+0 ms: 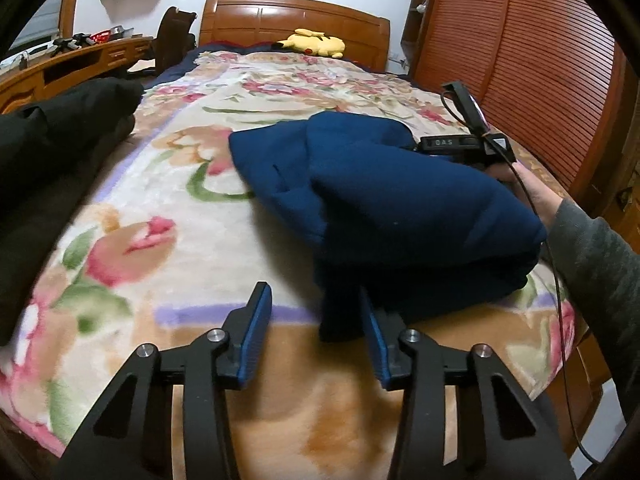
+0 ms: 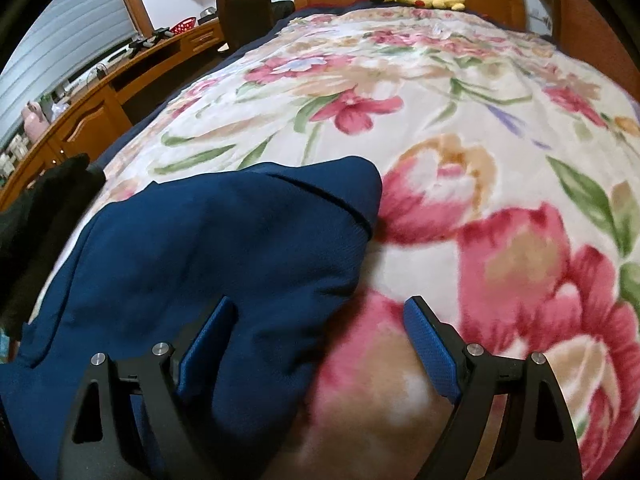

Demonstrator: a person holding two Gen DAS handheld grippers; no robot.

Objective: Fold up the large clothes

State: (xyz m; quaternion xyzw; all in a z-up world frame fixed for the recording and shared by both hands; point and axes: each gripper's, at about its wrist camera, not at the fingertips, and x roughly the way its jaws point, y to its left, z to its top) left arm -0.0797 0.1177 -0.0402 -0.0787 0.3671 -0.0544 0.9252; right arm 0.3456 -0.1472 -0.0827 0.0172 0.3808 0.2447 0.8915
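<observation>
Lying against left gripper (image 1: pixel 316 300) parted pads, blue garment (image 1: pixel 384 192); right gripper (image 2: pixel 320 312) wide, empty.

Folded garment (image 1: pixel 384 200) on blanket (image 1: pixel 180 208) near bed's foot, plush toy (image 1: pixel 314 42) by headboard (image 1: pixel 292 20), desk (image 1: pixel 60 68) left of bed.

Both grippers – left gripper (image 1: pixel 316 320), right gripper (image 2: pixel 320 328) – black frames w/ silver screws, blue textured pads. Right unit carries black cable (image 1: pixel 532 200). Person wears grey sleeve (image 1: pixel 596 256).
</observation>
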